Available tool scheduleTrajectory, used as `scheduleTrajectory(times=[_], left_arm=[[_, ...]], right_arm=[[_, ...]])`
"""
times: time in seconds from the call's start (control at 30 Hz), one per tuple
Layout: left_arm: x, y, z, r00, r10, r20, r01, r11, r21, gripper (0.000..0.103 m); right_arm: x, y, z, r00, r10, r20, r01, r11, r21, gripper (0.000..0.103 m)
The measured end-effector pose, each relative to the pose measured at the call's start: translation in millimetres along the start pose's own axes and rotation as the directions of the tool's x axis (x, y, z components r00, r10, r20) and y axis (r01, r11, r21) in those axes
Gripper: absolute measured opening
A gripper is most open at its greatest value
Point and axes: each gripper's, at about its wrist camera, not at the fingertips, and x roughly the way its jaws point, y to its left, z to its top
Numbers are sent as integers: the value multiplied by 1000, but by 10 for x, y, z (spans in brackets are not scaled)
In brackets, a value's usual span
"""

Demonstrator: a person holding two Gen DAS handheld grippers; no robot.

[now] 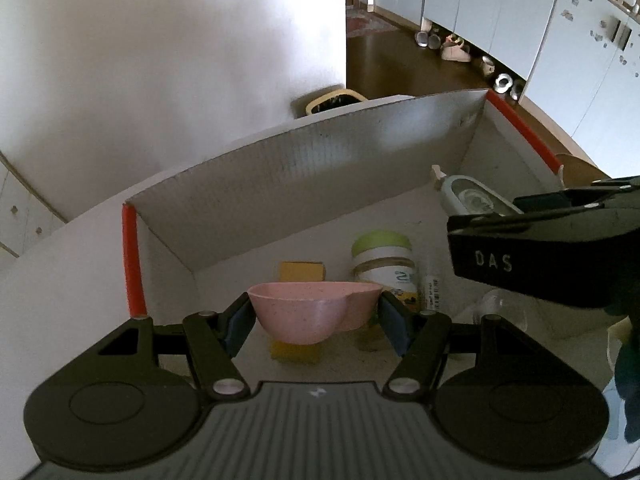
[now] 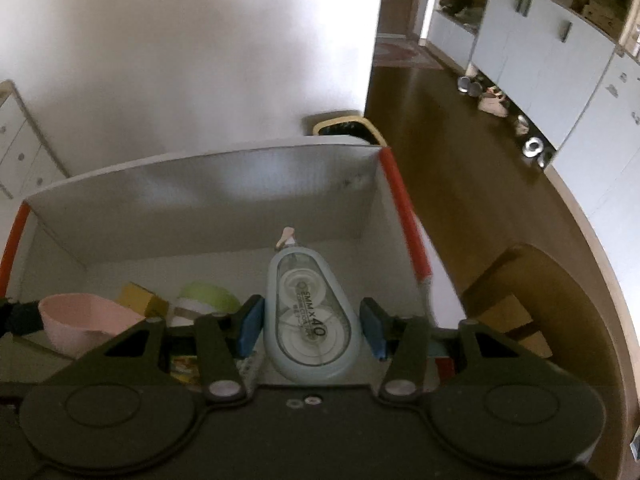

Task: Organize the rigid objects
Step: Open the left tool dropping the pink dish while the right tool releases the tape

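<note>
The left gripper is clamped on a pink cup: both blue pads press the cup's sides, jaws about half spread, and the cup hangs upright over the floor of a white box. The right gripper has a pale blue correction tape between its pads, nose pointing toward the box's far wall; the pads stand close at its sides, but the right pad seems to show a thin gap, so I cannot tell whether the tape is truly gripped. In the left view the right gripper's black body enters from the right edge with the tape sticking out of it above the box's right half.

Under and just behind the cup lies a yellow block on the box floor. Right of it stands a jar with a green lid, near the middle of the floor. A thin white tube lies just right of the jar. The box's near-left and far-right corners carry red strips. Beyond the far wall, a yellow-rimmed bin stands by a white wall, and shoes line the cabinets along the brown floor.
</note>
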Motion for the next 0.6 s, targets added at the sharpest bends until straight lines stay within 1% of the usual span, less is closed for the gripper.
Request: scheduleTrajectory(times=[0.2,0.37,0.43,0.53,0.6], left_arm=[[102,-14,7,1000,4,-27,-4,1000,5,67],[131,-43,25,1000,3,-20,-2,1000,11,67],[131,-61,14,1000,3,-15,-3,1000,18,67],[110,-82,-34,1000,6,-8,-5,1000,28,67],[113,-80,-49,1000,-6,-8,6,1000,18,66]], right_arm=[[44,91,-4,999,-31,-3,31,999,-22,52],[89,140,8,999,-49,-10,49,998,-26,52],[71,190,-8,999,-46,-18,46,999,-20,52],[133,152,-11,998,-26,-49,26,1000,11,50],[160,148,-18,998,-21,-62,22,1000,14,49]])
